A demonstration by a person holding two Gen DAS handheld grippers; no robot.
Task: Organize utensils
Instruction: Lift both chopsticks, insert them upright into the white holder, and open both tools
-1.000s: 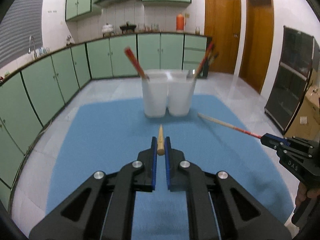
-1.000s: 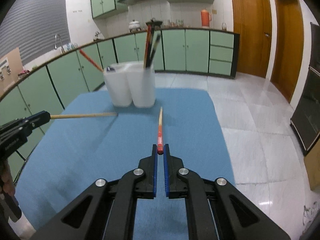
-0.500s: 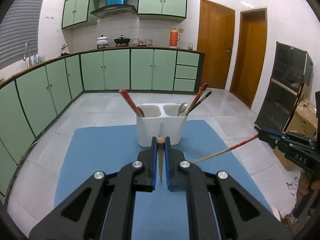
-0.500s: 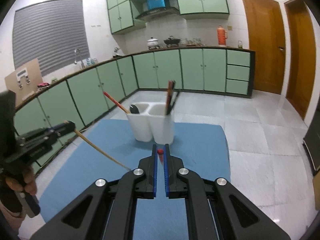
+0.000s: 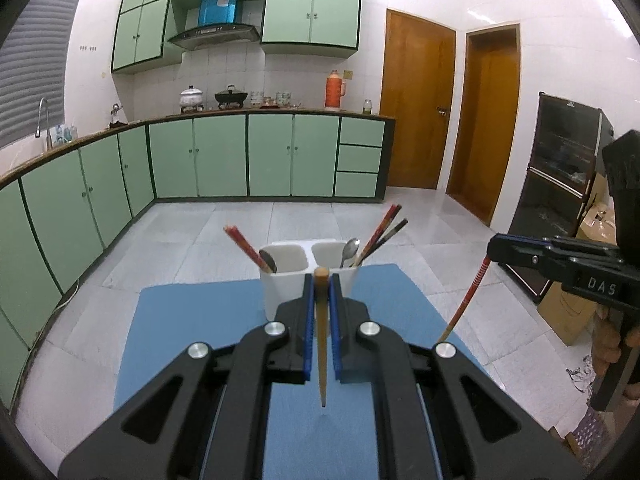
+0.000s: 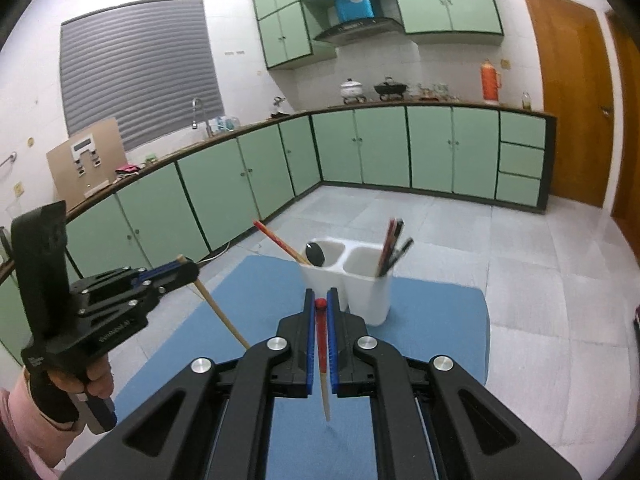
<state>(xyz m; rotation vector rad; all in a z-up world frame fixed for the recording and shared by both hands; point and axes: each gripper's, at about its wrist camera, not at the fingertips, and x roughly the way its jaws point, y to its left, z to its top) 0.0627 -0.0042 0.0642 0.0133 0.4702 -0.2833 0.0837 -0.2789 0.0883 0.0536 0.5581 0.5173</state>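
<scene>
Two chopsticks, wooden chopstick (image 5: 321, 336) clamped in left tool (image 5: 321, 280), red-ended chopstick (image 6: 321, 344) in right tool (image 6: 320, 300)

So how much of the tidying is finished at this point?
Several chopsticks and spoons already stand in the white holder. The left hand-held gripper grips a plain chopstick; the right hand-held gripper grips a red-topped chopstick. Both still need dropping in.

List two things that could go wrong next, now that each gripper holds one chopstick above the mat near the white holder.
1. Each chopstick, left and right, is pinched near its top end only, so it might pivot or slip on the way in.
2. The holder already has slanting chopsticks and spoons; a lowered tip could catch on them or the rim, perhaps tipping it on the mat.
</scene>
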